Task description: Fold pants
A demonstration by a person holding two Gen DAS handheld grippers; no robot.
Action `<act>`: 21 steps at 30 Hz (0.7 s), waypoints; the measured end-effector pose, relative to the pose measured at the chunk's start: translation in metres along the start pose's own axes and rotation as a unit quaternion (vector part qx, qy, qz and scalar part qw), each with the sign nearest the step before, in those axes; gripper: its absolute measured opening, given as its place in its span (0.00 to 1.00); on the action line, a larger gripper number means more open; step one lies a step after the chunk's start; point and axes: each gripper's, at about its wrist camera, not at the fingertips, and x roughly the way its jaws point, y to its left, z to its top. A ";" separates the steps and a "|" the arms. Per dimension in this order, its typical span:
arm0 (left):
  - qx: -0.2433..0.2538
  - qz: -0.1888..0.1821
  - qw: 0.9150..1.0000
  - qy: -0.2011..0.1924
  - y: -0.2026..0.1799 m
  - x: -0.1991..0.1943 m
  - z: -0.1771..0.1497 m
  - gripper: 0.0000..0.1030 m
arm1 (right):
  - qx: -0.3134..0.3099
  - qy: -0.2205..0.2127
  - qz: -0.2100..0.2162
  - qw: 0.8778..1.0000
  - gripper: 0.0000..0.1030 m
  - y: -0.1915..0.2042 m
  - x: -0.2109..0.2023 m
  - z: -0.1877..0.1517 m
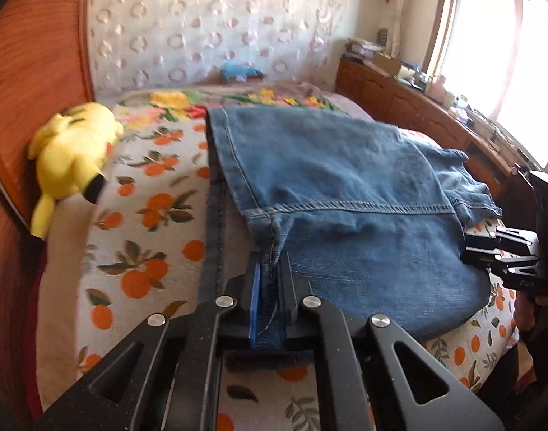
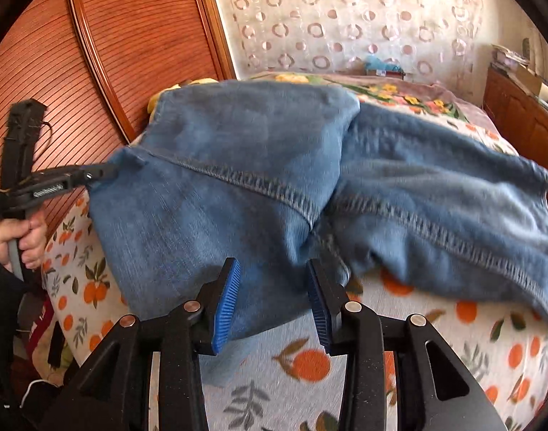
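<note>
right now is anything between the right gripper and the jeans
Nothing visible. The right gripper stands open with the jeans edge directly between its pads, no other object in the gap. The left gripper is shut on the jeans.

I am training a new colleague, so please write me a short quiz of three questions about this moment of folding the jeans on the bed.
1. True or false: the left gripper is shut on the jeans.
2. Which toy lies on the bedsheet beside the jeans?
A. a yellow plush toy
B. a red car
C. a white doll
3. Fill in: the right gripper is ____, its blue pads apart, with denim lying between them.

Key
1. True
2. A, the yellow plush toy
3. open
</note>
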 end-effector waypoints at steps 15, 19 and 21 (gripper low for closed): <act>-0.012 0.028 0.999 -0.012 -0.011 -0.029 -0.018 0.30 | -0.001 -0.018 -0.012 1.000 0.39 -0.006 -0.020 -0.018; -0.003 0.022 0.999 -0.036 -0.022 -0.043 -0.018 0.48 | 0.005 -0.027 -0.026 0.999 0.39 -0.014 -0.032 -0.027; 0.007 0.017 0.999 -0.042 -0.031 -0.047 -0.017 0.49 | 0.006 -0.032 -0.039 0.999 0.39 -0.020 -0.039 -0.031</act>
